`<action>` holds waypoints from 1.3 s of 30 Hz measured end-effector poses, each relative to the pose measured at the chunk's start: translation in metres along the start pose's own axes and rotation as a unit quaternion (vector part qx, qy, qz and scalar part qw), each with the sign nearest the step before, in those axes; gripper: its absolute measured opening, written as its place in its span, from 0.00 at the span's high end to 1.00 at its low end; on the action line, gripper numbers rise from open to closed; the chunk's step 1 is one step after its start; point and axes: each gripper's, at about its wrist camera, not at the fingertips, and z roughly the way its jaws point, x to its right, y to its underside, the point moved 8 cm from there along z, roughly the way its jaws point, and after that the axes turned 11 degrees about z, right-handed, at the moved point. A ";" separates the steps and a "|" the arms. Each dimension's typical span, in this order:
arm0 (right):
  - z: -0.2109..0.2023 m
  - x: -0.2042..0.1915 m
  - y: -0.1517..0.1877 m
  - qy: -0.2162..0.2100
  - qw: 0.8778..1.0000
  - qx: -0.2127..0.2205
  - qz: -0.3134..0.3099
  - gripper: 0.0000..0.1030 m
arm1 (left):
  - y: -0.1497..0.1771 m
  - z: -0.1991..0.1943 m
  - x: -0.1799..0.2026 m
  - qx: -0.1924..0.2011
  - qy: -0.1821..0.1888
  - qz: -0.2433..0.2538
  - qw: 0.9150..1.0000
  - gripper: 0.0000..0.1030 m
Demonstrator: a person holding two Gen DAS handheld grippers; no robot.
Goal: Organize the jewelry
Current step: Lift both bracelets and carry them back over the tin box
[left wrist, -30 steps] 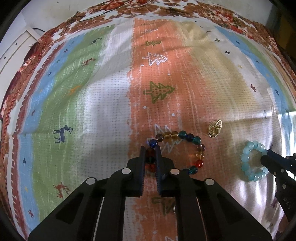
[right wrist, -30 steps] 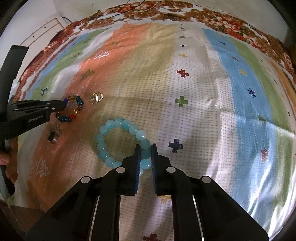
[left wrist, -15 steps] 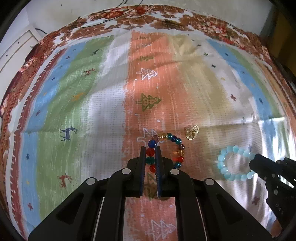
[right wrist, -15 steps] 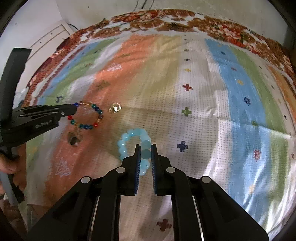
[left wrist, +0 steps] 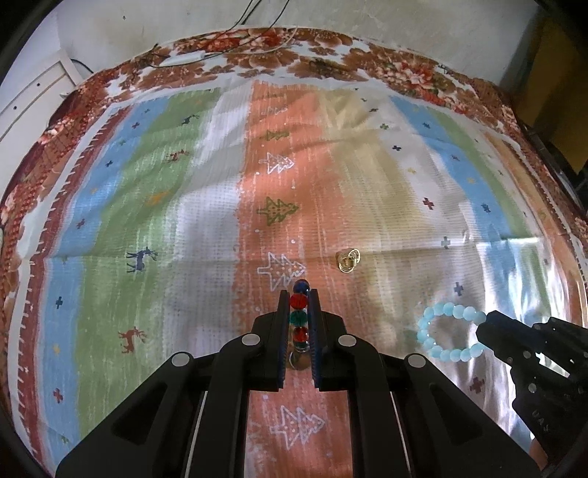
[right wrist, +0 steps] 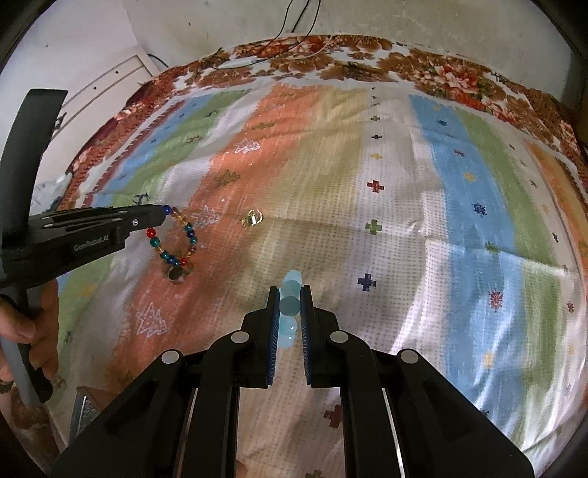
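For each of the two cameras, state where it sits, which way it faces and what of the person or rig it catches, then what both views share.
Left wrist: sits on the left gripper, looking forward and down along its fingers, shut on the multicolour bead bracelet; the right gripper enters from the right.
Right wrist: sits on the right gripper, shut on the light blue bead bracelet; the left gripper and the person's hand show at left.
Shared: both bracelets, the gold ring and the striped cloth.

Striped patterned cloth over bed; white wall behind; sunlit.
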 end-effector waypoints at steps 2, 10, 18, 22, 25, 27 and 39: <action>-0.004 0.000 0.000 0.001 1.000 0.004 -0.001 0.89 | 0.001 -0.004 0.000 0.003 0.001 0.000 1.000 0.91; -0.024 -0.001 0.001 0.005 1.000 0.025 0.002 0.89 | 0.003 -0.028 0.010 0.024 0.012 -0.001 1.000 0.91; -0.054 -0.010 0.001 -0.008 0.998 0.054 -0.004 0.89 | 0.011 -0.049 0.020 0.039 0.021 0.001 0.999 0.91; -0.063 -0.009 0.003 -0.023 0.998 0.057 0.003 0.89 | 0.016 -0.059 0.023 0.047 0.018 0.008 0.999 0.91; -0.070 -0.010 0.005 -0.025 0.998 0.064 0.001 0.89 | 0.019 -0.069 0.027 0.056 0.020 0.010 0.998 0.91; -0.075 -0.011 0.007 -0.026 0.997 0.067 -0.001 0.89 | 0.021 -0.075 0.029 0.061 0.021 0.010 0.998 0.91; -0.098 -0.021 0.021 -0.046 0.995 0.081 -0.017 0.89 | 0.032 -0.104 0.040 0.087 0.031 0.017 0.996 0.91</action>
